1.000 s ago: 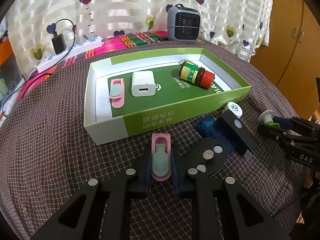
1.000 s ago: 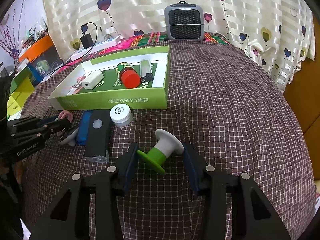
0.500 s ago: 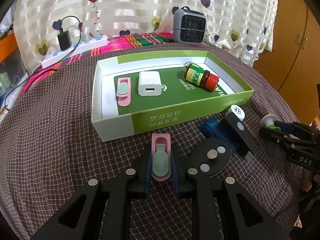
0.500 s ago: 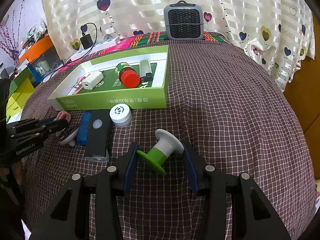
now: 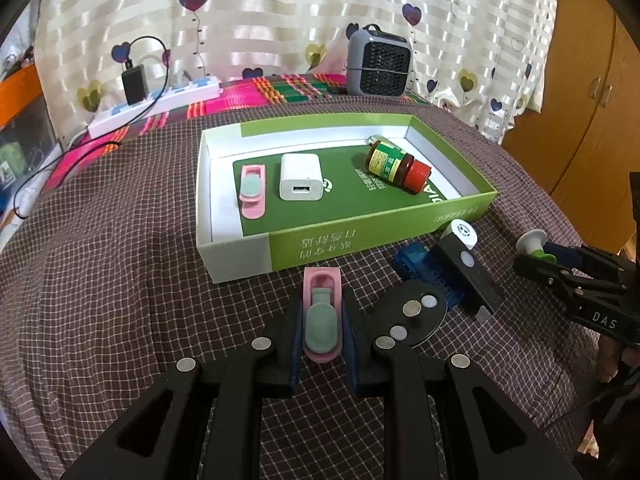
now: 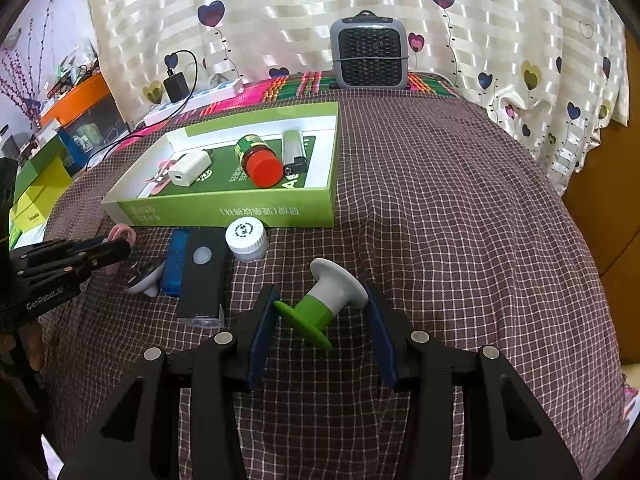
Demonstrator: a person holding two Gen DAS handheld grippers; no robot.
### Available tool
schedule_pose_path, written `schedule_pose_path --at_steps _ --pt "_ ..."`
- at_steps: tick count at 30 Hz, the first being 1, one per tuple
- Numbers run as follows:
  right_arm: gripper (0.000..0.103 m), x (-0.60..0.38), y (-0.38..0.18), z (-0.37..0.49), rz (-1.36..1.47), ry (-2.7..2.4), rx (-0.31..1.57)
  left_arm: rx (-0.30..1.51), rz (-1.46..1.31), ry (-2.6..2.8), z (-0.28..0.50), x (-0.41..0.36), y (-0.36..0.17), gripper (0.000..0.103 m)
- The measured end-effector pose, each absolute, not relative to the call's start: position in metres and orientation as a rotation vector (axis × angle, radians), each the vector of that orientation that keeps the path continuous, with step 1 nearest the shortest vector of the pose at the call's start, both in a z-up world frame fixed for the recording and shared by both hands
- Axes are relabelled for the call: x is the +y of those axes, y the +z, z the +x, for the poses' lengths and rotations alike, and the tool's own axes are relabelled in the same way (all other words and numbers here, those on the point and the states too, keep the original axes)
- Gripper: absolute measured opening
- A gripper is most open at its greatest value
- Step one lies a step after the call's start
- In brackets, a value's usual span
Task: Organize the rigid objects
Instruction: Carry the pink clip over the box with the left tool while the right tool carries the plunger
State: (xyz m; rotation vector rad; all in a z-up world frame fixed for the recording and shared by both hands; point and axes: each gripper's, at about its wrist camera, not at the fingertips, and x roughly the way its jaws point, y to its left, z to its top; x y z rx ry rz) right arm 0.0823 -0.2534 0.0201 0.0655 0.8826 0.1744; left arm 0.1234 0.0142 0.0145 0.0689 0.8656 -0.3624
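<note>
Holding both picks: left gripper (image 5: 322, 326) clamped on the pink plastic clip with grey-green tab (image 5: 321, 320), just short of the green-and-white cardboard tray (image 5: 240, 250). Right gripper (image 6: 320, 320) clamps the green-and-white plastic spool (image 6: 324, 304) end to end. Next, judged: carry each over the tray wall, then release. Legible: "GenRobot.AI", "DAS"; the tray's Chinese print I can't read.

From the left side, the lighter (image 5: 375, 139) is almost wholly hidden behind the red-capped bottle (image 5: 398, 165). From the right, the box wall (image 6: 224, 210) covers most of the pink clip (image 6: 158, 179) inside. The blue case (image 6: 175, 262) lies partly under the black device (image 6: 203, 276).
</note>
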Motion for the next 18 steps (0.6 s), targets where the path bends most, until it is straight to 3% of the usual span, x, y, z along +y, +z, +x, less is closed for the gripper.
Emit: schedule_pose_path --at_steps 18 --pt "0.045 -0.251 0.045 0.087 0.051 0.203 0.831 0.813 0.071 -0.358 0.125 0.018 0.044 0.017"
